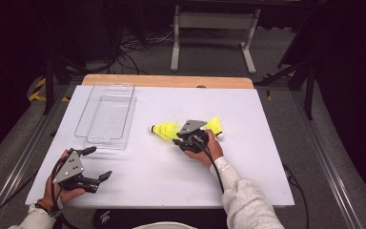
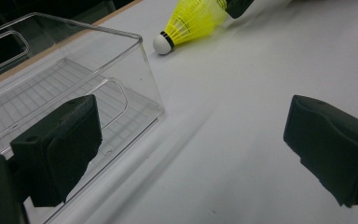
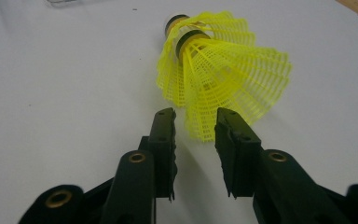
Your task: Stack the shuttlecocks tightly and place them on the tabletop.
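A yellow shuttlecock lies on its side on the white table, white cork to the left. In the right gripper view its skirt faces me and shows two black bands, as if two were nested. My right gripper is at the skirt's rim, its jaws a little apart. The rim's edge reaches between the tips with no pad pressing on it. A second yellow shuttlecock lies just behind that hand. My left gripper rests wide open near the front left, holding nothing. The left gripper view also catches the first shuttlecock.
A clear plastic box stands open at the back left, close to the left gripper's far jaw. The white table top has a wooden edge at the back. Cables and a stand's legs lie on the floor beyond.
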